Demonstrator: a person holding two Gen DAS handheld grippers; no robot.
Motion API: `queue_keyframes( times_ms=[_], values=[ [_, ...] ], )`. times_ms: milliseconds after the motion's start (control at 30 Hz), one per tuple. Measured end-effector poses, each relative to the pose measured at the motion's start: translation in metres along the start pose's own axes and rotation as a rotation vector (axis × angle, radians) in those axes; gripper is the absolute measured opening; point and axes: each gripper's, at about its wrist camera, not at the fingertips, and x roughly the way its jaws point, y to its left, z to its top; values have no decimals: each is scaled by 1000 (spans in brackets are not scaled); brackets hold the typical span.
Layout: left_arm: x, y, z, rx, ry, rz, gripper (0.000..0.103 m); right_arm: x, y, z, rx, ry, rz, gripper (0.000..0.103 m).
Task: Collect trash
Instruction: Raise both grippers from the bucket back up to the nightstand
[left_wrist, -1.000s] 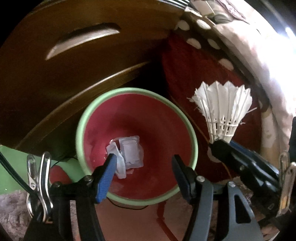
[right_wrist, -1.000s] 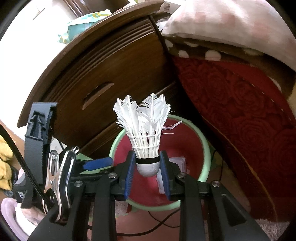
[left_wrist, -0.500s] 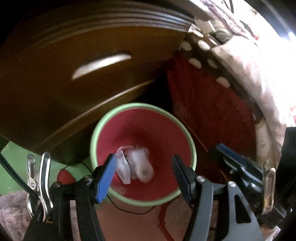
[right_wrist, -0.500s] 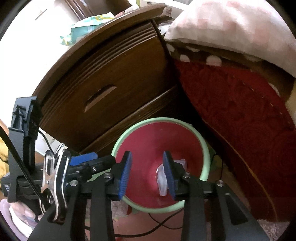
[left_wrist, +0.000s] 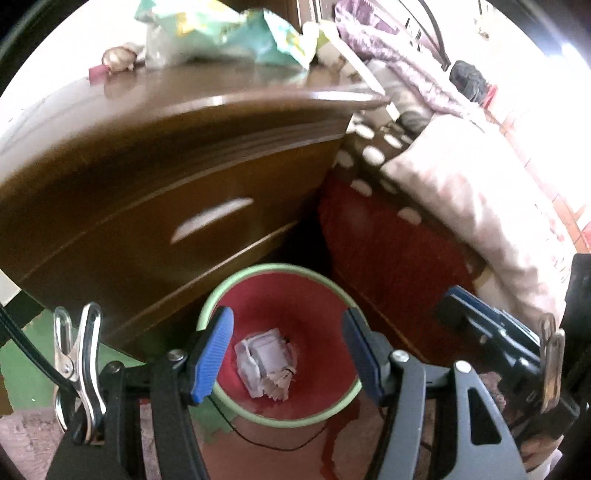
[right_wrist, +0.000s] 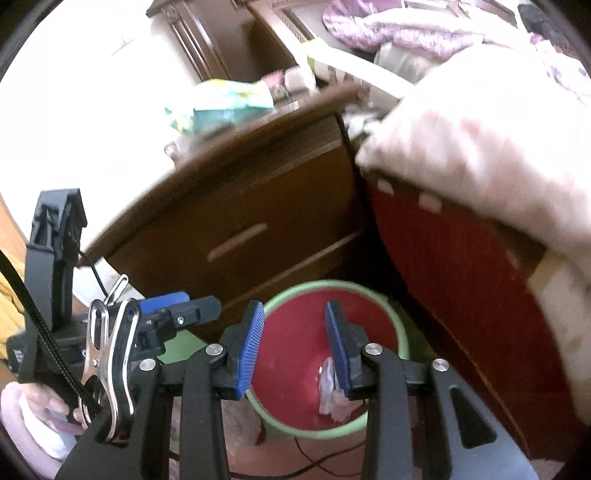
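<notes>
**Shuttlecock dropped, both grippers lifting off the bin**

Gone from the right gripper (right_wrist: 293, 345): the white shuttlecock (left_wrist: 279, 382) clamped there a second ago, now lying feathers-down at the bottom of the red bin (left_wrist: 280, 271), against the crumpled clear plastic wrappers (left_wrist: 258, 356). Pulled up and back in both views too, so that the dresser top (left_wrist: 155, 99) with its green-and-white packet (left_wrist: 221, 33) shows where only the drawer front was framed before.

Right jaws parted and holding nothing, blue pads either side of the bin's mouth in the right wrist view. Left gripper (left_wrist: 286, 350) likewise spread wide and empty, its pads straddling the bin opening, wrappers and shuttlecock seen between them but far below, not touched.

Judging by this, one deposit done; next target somewhere outside the bin. Likeliest candidate: the packet on the dresser top, up and ahead of both grippers, lying flat with its long axis running roughly left to right across the left wrist view. Whether it counts as trash cannot be told. Left gripper looks the nearer, the dresser sitting on its side, the pink pillow (right_wrist: 480, 147) and red bed cover (right_wrist: 461, 277) crowding the right. Approach from above called for, jaws turned across the packet's short side. Blur heavy in both views, so fine detail on the dresser top uncertain.
</notes>
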Motion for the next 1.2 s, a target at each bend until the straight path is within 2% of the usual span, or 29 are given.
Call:
queue_keyframes(
  times_ms=[233, 433, 567, 700, 900, 1200],
  values=[
    [-40, -3, 14, 12, -83, -1, 65, -32, 2, 21, -14, -82, 37, 36],
    [-69, 1, 42, 18, -154, 12, 65, -64, 1, 52, -45, -152, 43, 36],
    [-84, 9, 65, 22, -191, 49, 65, -80, 6, 77, -56, -189, 54, 36],
    [-95, 24, 87, 4, -203, 76, 65, -84, 15, 98, -95, -199, 43, 36],
    [-106, 47, 120, -24, -208, 95, 64, -83, 30, 123, -126, -203, 77, 36],
    [-117, 80, 164, -83, -238, 100, 64, -65, 64, 161, -173, -211, 107, 36]
  ],
)
